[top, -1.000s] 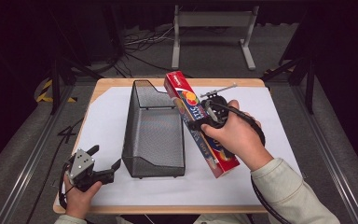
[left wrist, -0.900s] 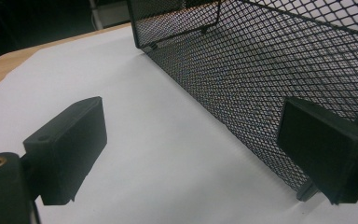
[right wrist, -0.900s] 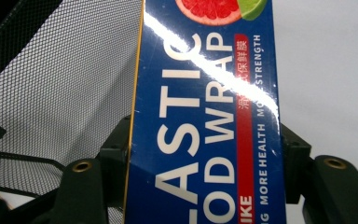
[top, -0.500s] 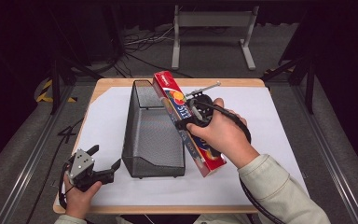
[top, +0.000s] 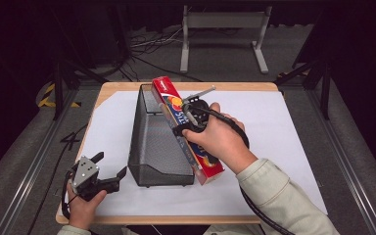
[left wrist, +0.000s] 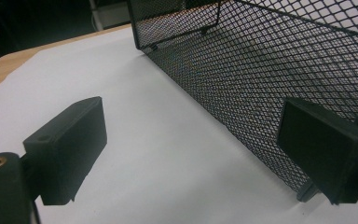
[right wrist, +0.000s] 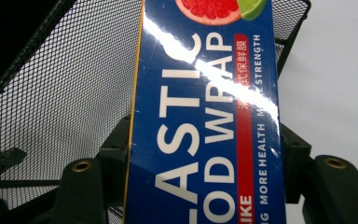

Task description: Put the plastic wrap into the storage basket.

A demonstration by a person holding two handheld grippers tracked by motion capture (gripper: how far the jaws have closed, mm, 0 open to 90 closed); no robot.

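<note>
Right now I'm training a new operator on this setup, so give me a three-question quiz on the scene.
1. True or false: the right gripper is clamped on the plastic wrap box.
2. Which container stands beside the box: A) mesh basket, B) glass jar, C) cardboard tray?
3. How do the left gripper's jaws stand?

Key:
1. True; its jaws press both sides of the box in the right gripper view.
2. A.
3. Spread apart, holding nothing, near the basket's corner.

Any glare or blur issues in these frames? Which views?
Right gripper view: a diagonal glare streak crosses the plastic wrap box, washing out some letters. Left gripper view: jaws near the lens look soft, the mesh basket sharper. High view: table evenly lit, surroundings dark; slightly soft overall.
</note>
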